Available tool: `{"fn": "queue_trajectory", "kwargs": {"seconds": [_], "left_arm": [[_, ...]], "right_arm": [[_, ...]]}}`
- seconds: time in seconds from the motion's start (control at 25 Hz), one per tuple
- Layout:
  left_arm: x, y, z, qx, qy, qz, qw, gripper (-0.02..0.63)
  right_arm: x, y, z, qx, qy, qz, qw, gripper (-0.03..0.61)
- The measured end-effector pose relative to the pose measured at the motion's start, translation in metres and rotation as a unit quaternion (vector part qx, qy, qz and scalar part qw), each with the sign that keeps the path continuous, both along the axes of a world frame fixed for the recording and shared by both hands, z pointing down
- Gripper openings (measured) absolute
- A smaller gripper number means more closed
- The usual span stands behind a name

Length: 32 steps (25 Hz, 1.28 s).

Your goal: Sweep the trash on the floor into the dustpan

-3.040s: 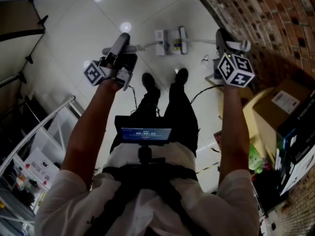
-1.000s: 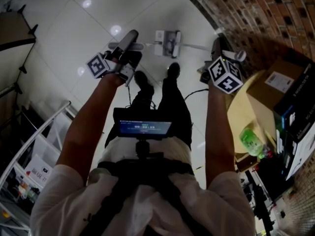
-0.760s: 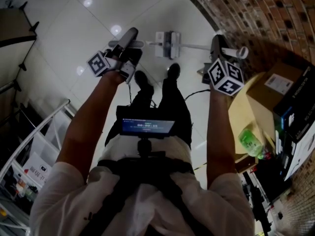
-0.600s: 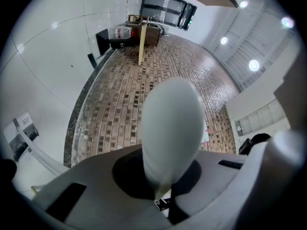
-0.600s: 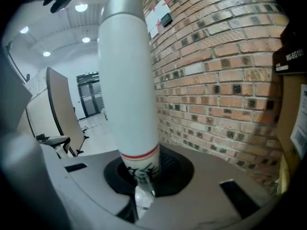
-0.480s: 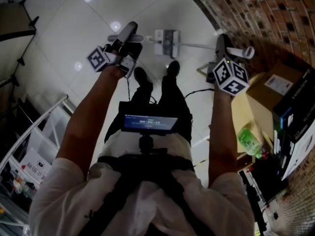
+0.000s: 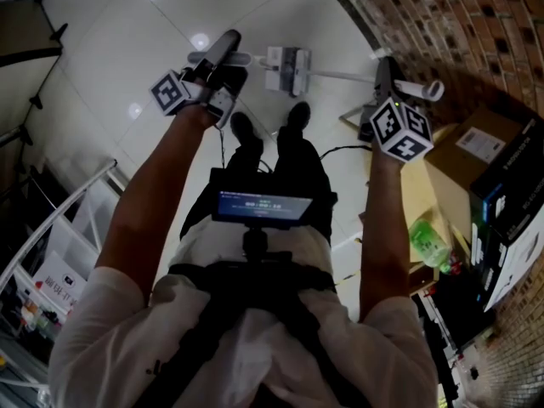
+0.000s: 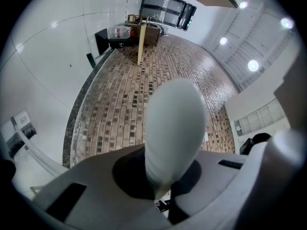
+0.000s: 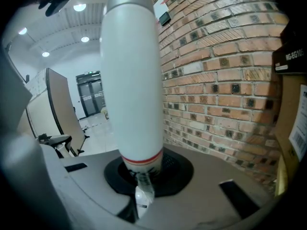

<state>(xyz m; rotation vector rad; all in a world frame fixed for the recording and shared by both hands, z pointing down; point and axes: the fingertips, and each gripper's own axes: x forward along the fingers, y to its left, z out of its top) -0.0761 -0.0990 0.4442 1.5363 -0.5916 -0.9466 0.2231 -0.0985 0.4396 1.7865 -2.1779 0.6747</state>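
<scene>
A glossy white tiled floor [image 7: 102,49] is shown, bounded at the upper right by a curved red brick wall [image 7: 442,24]. The left gripper [image 7: 226,49], upper centre-left, is clamped on a white rounded plastic handle [image 8: 175,123]. The right gripper [image 7: 384,66], upper right, is closed on a white cylindrical pole with a red band [image 9: 132,80]. From it a thin white shaft [image 7: 340,76] is seen running left to a white box-shaped head [image 7: 285,59] on the floor at top centre, just beyond the person's black shoes [image 7: 246,130]. Whether that head is the dustpan cannot be determined. Brown cardboard boxes [image 7: 476,151] are stacked at the right edge.
</scene>
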Motion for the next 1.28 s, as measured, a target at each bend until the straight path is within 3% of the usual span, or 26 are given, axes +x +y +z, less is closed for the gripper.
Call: {"fn": "queue_trajectory", "kwargs": {"seconds": [0.32,0.52,0.92,1.12,1.28], "left_arm": [[0.023,-0.007,-0.007,0.0,-0.009,-0.001,1.0,0.002],[0.049,-0.023,-0.019,0.009,-0.018,-0.005,0.9998,0.002],[0.094,-0.068,-0.025,0.023,-0.036,0.03,0.9986,0.002],[0.107,-0.107,-0.02,0.029,-0.044,0.071,0.9961,0.002],[0.102,-0.134,-0.008,0.021,-0.05,0.092,0.9942,0.002]], "right_arm": [[0.021,-0.005,0.009,-0.017,0.003,-0.018,1.0,0.015],[0.054,-0.016,0.004,-0.013,0.012,-0.023,1.0,0.011],[0.107,-0.041,0.001,-0.005,0.06,0.002,0.998,0.009],[0.1,-0.063,0.027,-0.029,0.083,0.037,0.995,0.009],[0.062,-0.084,0.057,-0.057,0.085,0.06,0.993,0.037]]}}
